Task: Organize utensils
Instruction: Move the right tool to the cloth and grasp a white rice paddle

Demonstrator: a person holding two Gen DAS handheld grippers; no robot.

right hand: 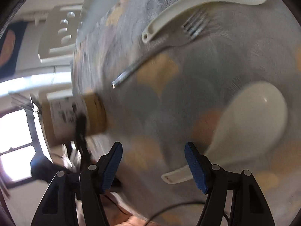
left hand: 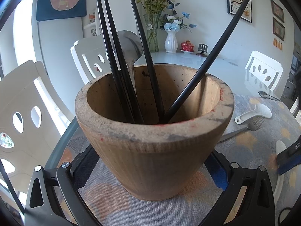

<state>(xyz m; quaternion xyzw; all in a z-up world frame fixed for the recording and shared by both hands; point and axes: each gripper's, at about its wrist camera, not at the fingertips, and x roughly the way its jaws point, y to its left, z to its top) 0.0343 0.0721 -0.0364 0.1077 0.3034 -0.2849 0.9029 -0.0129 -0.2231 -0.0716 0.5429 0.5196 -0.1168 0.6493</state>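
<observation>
In the left wrist view, the left tool (left hand: pixel 150 171) sits at 6 o'clock with its two black fingers set against either side of the wooden holder (left hand: pixel 154 137), gripping it near the base. The holder stands upright on the patterned cloth (left hand: pixel 254 143) that covers the table (left hand: pixel 197 60). Inside it, four black chopsticks (left hand: pixel 116 56) lean out past the rim, three toward 11 and 12 o'clock and one toward 1 o'clock, and a metal spoon (left hand: pixel 128 43) stands bowl-up among them. At 3 o'clock on the cloth lie a metal fork (left hand: pixel 242 129) and, just beyond it, a white rice paddle (left hand: pixel 254 113); a second metal spoon (left hand: pixel 267 95) lies farther out at 2 o'clock. At the far edge of the table, around 12 o'clock, stand a glass vase (left hand: pixel 152 32) and a white vase (left hand: pixel 170 41) of flowers.

In the right wrist view, which is blurred, the right tool (right hand: pixel 153 163) at 6 o'clock stands wide with nothing between its blue pads (right hand: pixel 195 167). The handle of a white soup spoon (right hand: pixel 250 120) lies just beside the right-hand pad, its bowl toward 3 o'clock. Farther out, at 12 to 1 o'clock, the fork (right hand: pixel 160 52) lies beside the rice paddle (right hand: pixel 207 3). The holder (right hand: pixel 75 116) shows at 9 o'clock, well apart from this tool.
</observation>
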